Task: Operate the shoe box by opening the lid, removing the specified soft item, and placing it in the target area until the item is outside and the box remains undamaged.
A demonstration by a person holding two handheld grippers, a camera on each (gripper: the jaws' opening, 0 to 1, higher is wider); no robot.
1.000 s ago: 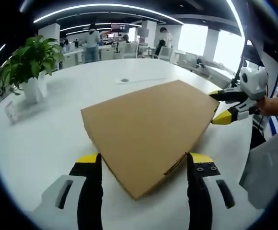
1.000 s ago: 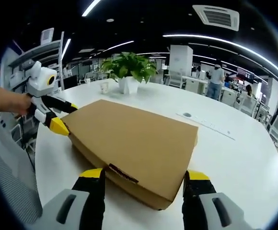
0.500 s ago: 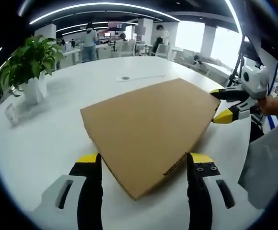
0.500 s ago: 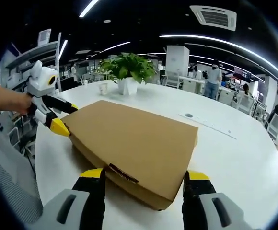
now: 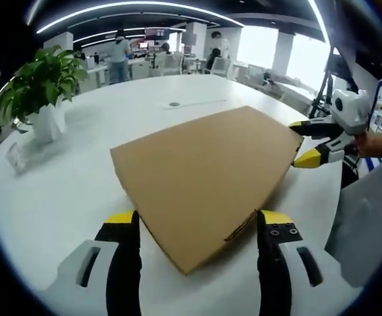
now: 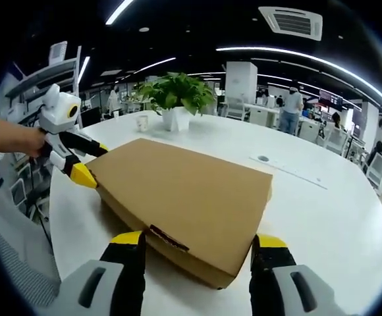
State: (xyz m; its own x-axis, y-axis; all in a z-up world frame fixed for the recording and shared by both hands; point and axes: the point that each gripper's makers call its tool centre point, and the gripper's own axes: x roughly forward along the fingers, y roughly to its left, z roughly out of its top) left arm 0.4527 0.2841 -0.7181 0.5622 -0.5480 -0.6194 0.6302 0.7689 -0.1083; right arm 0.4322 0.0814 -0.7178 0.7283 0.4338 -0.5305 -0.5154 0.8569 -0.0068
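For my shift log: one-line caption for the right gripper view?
Closed shoe box on white table, right gripper open at its near corner, left gripper at far corner.

**Shoe box: shut, flat on table**

Plain brown cardboard shoe box (image 5: 207, 178), lid down & closed, no visible dents or tears. Sits flat on white round table (image 5: 53, 197), turned diagonal so one corner points at the camera in left gripper view. Same box (image 6: 184, 197) in right gripper view: broad top face, low side wall, dark label strip along front lid edge nr the near corner. Soft item can't be seen w/ lid shut.
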